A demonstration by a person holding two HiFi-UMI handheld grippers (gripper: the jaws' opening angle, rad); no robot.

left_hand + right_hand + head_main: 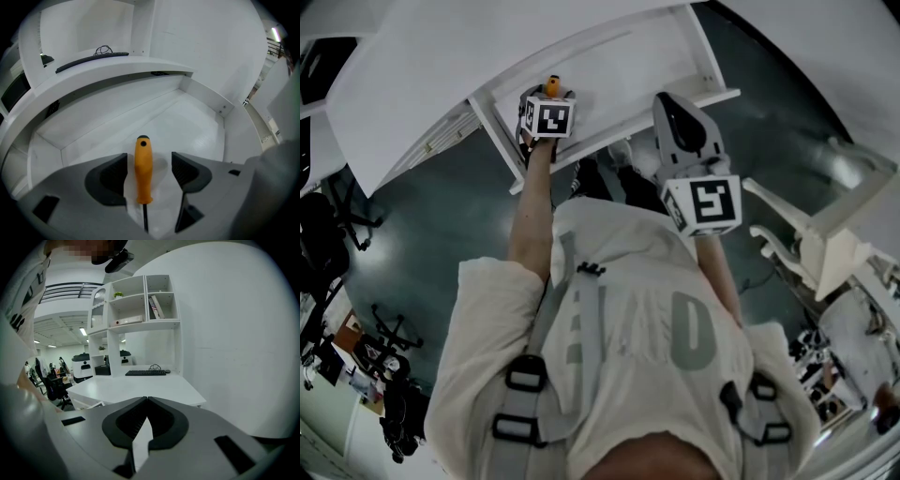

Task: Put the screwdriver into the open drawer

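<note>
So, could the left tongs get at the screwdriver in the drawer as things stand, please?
Probably yes: the screwdriver lies in the open drawer right between the left tongs' parted jaws, with nothing covering it.

Likely office: white desk (140, 389), keyboard (145, 373), swivel chairs (321, 239)

Right gripper (146, 400) jaws meet at the tips, nothing between them, aimed over a white desk (136, 389) where a black keyboard (145, 373) lies beneath a shelf unit (161, 324) holding a few books (156, 307)
</note>
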